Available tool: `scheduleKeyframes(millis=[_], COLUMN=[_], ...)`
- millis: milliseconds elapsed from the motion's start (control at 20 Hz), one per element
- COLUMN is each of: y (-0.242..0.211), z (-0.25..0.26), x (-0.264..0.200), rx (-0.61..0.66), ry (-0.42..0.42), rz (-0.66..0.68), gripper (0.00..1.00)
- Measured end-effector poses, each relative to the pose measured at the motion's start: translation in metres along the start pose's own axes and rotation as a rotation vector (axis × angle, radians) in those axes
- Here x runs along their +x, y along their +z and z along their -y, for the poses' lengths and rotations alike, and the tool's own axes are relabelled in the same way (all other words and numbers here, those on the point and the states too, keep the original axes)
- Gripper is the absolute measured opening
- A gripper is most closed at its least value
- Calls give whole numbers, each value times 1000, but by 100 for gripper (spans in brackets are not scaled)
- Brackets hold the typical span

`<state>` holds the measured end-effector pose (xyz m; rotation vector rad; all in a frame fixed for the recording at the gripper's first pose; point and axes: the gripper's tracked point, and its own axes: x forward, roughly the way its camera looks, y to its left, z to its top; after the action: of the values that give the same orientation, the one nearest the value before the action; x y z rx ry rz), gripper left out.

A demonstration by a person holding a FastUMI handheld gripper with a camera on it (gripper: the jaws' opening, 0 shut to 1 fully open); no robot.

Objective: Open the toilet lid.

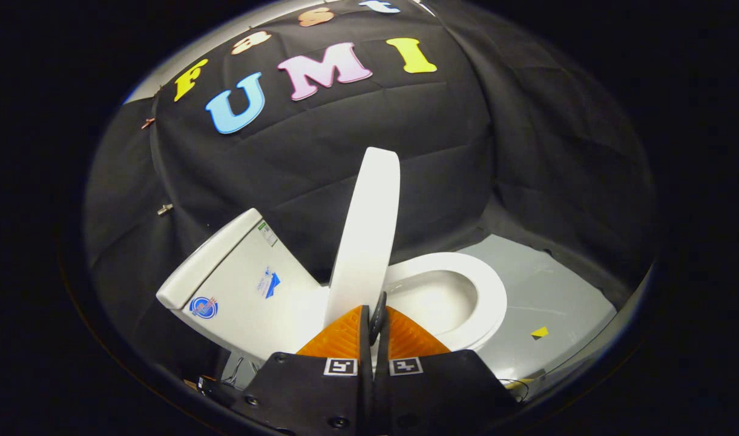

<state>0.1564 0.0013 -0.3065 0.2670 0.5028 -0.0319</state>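
White toilet lid (369,230) stands raised above the seat (466,272), its lower edge pinched by your gripper (375,318), fingers nearly together. Let go early and it may slam down.

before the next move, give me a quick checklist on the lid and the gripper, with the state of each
1. Toilet lid raised off the seat: ok, it stands steeply, edge-on to the camera, above the bowl.
2. Lid fully back against the tank: not ok, a gap shows between them.
3. Gripper holding the lid: cannot tell; the fingers are nearly together at the lid's lower edge with a dark part between them, and contact with the lid is unclear.
4. Seat left down on the bowl: ok, the ring lies flat.
5. Room behind the lid to swing back: ok, only the tank stands there.
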Motion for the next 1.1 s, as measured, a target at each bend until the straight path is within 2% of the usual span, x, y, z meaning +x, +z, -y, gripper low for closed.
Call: scheduleKeyframes(millis=[600, 1100], y=[9, -7], z=[-139, -192], x=[-5, -3], rx=[-170, -261], ry=[162, 229], rz=[75, 78], gripper=[5, 5])
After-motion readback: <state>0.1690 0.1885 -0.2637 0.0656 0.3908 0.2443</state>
